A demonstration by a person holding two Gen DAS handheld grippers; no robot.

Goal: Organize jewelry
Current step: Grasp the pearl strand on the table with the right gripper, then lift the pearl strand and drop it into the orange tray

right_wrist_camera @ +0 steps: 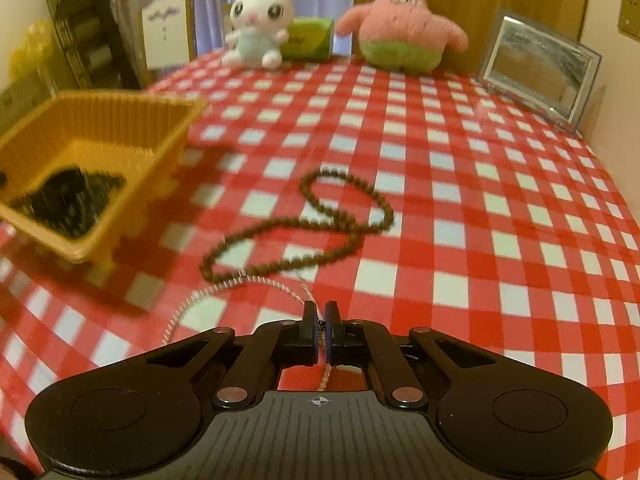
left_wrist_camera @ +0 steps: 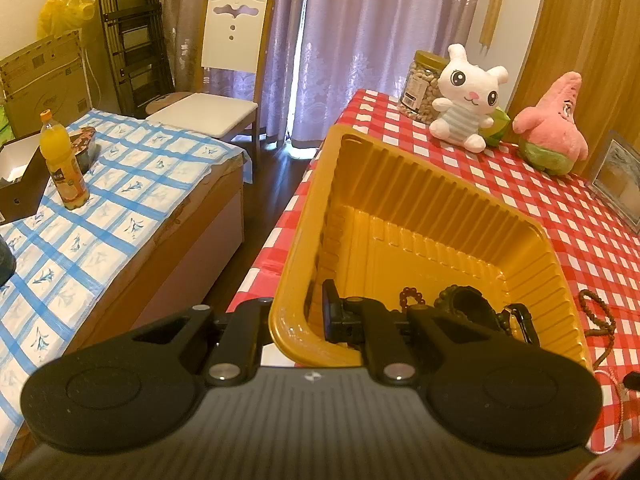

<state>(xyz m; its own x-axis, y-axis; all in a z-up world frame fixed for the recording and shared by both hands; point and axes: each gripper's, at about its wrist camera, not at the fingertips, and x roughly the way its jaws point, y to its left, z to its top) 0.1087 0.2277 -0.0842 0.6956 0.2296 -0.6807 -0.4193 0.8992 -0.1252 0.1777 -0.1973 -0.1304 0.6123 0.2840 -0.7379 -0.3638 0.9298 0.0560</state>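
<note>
Jewelry is being split between two places: a brown bead necklace [right_wrist_camera: 316,216] is lying looped on the red checked tablecloth [right_wrist_camera: 500,208], while a small red bead bracelet [left_wrist_camera: 412,298] and darker pieces [left_wrist_camera: 464,300] are already resting in the yellow tray [left_wrist_camera: 400,184]. A twisted pink-white cord [right_wrist_camera: 192,304] joined to the necklace is being pinched between the nearly closed fingers of the right gripper [right_wrist_camera: 320,322]. From that gripper the necklace is stretching forward and slightly right, and the tray is sitting forward and to the left, so the coming carry is judged to be a leftward one. The tray's near wall is being clamped by the left gripper [left_wrist_camera: 296,320], one finger inside, the other outside and mostly hidden. Between necklace and tray only bare cloth is being shown. The white bunny plush [right_wrist_camera: 256,20], pink star plush [right_wrist_camera: 404,24] and framed mirror [right_wrist_camera: 540,68] are standing well apart at the far edge.
</note>
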